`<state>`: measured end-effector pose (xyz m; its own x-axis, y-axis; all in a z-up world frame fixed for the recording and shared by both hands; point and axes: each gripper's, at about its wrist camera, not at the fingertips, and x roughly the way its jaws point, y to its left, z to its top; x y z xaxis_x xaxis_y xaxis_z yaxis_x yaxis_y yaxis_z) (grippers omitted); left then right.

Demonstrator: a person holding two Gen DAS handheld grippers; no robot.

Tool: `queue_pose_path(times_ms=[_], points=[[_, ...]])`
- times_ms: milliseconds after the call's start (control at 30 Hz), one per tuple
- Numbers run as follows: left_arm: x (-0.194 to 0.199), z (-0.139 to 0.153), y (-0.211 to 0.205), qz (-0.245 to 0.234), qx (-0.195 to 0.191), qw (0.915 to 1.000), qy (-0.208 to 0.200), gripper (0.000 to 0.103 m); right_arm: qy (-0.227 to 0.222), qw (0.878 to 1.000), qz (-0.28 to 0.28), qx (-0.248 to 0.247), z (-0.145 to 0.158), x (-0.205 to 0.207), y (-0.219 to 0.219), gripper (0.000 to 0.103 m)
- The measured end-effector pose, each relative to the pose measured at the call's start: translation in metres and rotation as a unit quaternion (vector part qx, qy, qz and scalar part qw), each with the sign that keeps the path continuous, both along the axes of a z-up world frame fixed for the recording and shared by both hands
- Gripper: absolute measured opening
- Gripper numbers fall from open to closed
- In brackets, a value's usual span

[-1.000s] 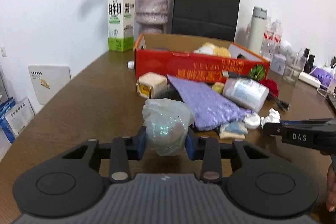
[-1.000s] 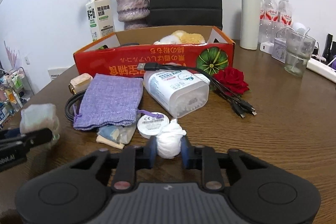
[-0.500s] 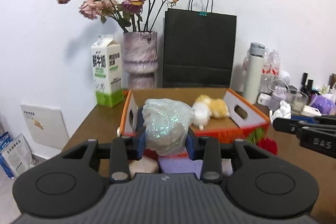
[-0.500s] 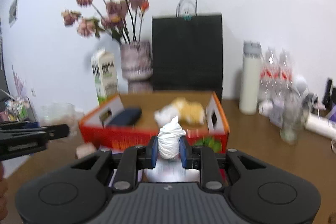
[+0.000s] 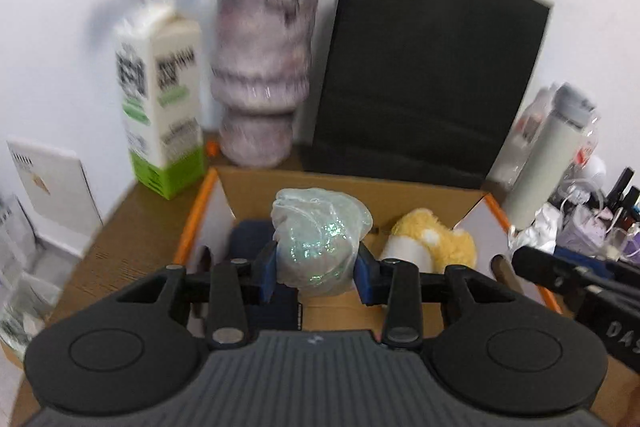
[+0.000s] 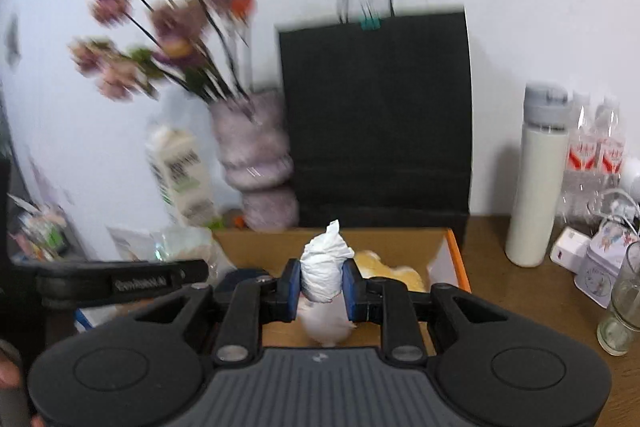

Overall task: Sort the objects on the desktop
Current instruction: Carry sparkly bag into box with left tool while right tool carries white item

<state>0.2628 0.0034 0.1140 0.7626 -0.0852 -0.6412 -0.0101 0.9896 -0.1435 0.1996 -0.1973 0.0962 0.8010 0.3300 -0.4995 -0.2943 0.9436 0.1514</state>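
Note:
My left gripper [image 5: 316, 273] is shut on a glittery translucent pouch [image 5: 318, 239] and holds it above the open orange cardboard box [image 5: 360, 189]. A yellow and white plush toy [image 5: 432, 245] and a dark blue case [image 5: 250, 241] lie in the box. My right gripper [image 6: 322, 281] is shut on a crumpled white tissue [image 6: 325, 265], also above the box [image 6: 400, 241]. The plush toy [image 6: 390, 269] shows behind the tissue. The right gripper shows at the right of the left wrist view [image 5: 568, 277], the left gripper at the left of the right wrist view [image 6: 120, 281].
Behind the box stand a black paper bag [image 5: 424, 79], a vase of dried flowers [image 5: 260, 83] and a milk carton [image 5: 160, 107]. A white flask [image 6: 536, 179], water bottles [image 6: 596, 155], a small tin [image 6: 604, 263] and a glass [image 6: 624, 303] stand at the right.
Both grippers have lifted off the table with their loads and moved forward over the box. The views now look down into it.

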Motion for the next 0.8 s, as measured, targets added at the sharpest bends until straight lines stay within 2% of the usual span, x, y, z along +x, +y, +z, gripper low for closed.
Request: queue_pose_path(times_ms=[67, 167, 233, 300, 367, 400, 467, 567, 633, 700, 800], points=[[0.017, -0.013, -0.002, 0.002, -0.005, 0.9996, 0.028, 0.039, 0.034, 0.999, -0.012, -0.004, -0.014, 0.024, 0.0, 0.021], [0.034, -0.033, -0.002, -0.003, -0.023, 0.9985, 0.05, 0.039, 0.082, 0.996, -0.032, 0.0, -0.039, 0.051, -0.006, 0.021], [0.045, -0.043, -0.008, -0.001, -0.006, 0.9975, 0.071, 0.039, 0.112, 0.993, -0.04, -0.008, -0.057, 0.066, -0.007, 0.021], [0.046, -0.048, -0.014, -0.015, 0.009, 0.9971, 0.074, 0.045, 0.134, 0.99, -0.037, -0.014, -0.072, 0.074, -0.004, 0.024], [0.045, -0.051, -0.016, -0.021, 0.006, 0.9966, 0.079, 0.061, 0.152, 0.988, -0.034, -0.003, -0.084, 0.078, -0.004, 0.03], [0.043, -0.051, -0.016, -0.019, 0.004, 0.9968, 0.078, 0.063, 0.154, 0.987, -0.035, 0.007, -0.087, 0.078, -0.005, 0.035], [0.04, -0.048, -0.014, -0.015, 0.004, 0.9971, 0.075, 0.073, 0.147, 0.989, -0.032, 0.006, -0.088, 0.076, -0.003, 0.035], [0.034, -0.039, -0.011, -0.004, -0.002, 0.9976, 0.069, 0.084, 0.128, 0.991, -0.042, 0.002, -0.079, 0.069, -0.001, 0.041], [0.028, -0.035, -0.009, -0.002, -0.005, 0.9978, 0.066, 0.091, 0.114, 0.992, -0.046, 0.015, -0.068, 0.06, -0.004, 0.051], [0.019, -0.032, -0.01, -0.008, 0.01, 0.9973, 0.072, 0.094, 0.103, 0.994, -0.044, 0.015, -0.059, 0.05, -0.003, 0.057], [-0.001, -0.022, -0.01, 0.002, 0.02, 0.9977, 0.065, 0.098, 0.095, 0.995, -0.036, 0.006, -0.05, 0.034, 0.0, 0.058]])
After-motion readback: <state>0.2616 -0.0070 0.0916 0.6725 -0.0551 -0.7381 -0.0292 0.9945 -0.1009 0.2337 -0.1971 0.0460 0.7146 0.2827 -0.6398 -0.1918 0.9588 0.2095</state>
